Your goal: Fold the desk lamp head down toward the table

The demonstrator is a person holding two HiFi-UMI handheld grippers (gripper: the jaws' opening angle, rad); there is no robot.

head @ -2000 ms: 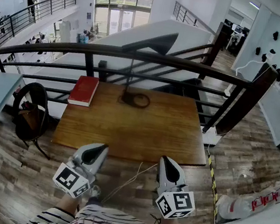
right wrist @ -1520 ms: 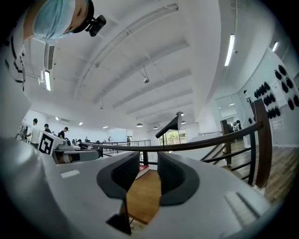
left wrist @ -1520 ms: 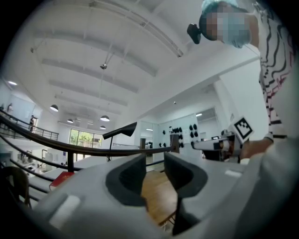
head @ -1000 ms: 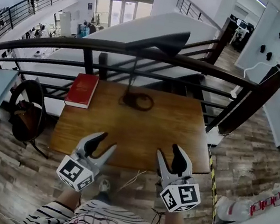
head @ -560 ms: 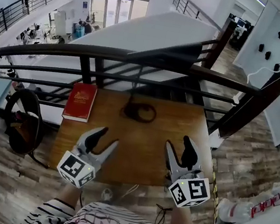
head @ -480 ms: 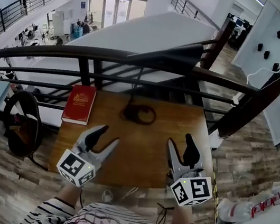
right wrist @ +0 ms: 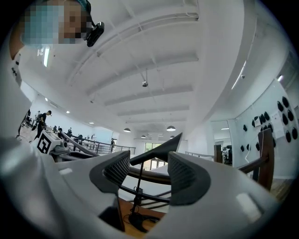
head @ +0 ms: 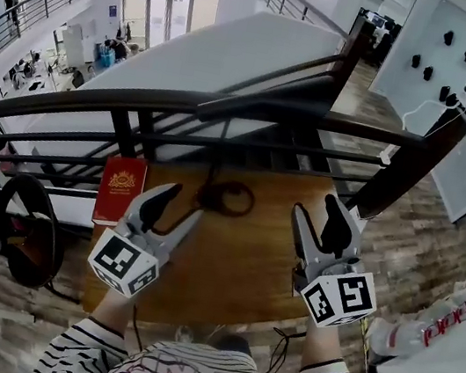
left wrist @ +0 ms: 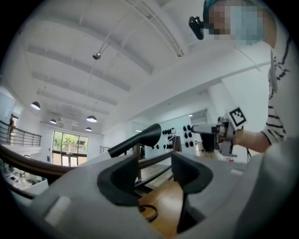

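The 2 grippers, left tongs (head: 182, 203) and right tongs (head: 317, 207), are hovering over the bench (head: 236, 271). They've just been opening wide, gripping nothing, and the desk lamp head (left wrist: 140, 139) is sitting raised ahead.

I see a red book (head: 120, 188) lying flat (cover up) below the black railing (head: 359, 127); a black chair (head: 24, 234) stands to its left.
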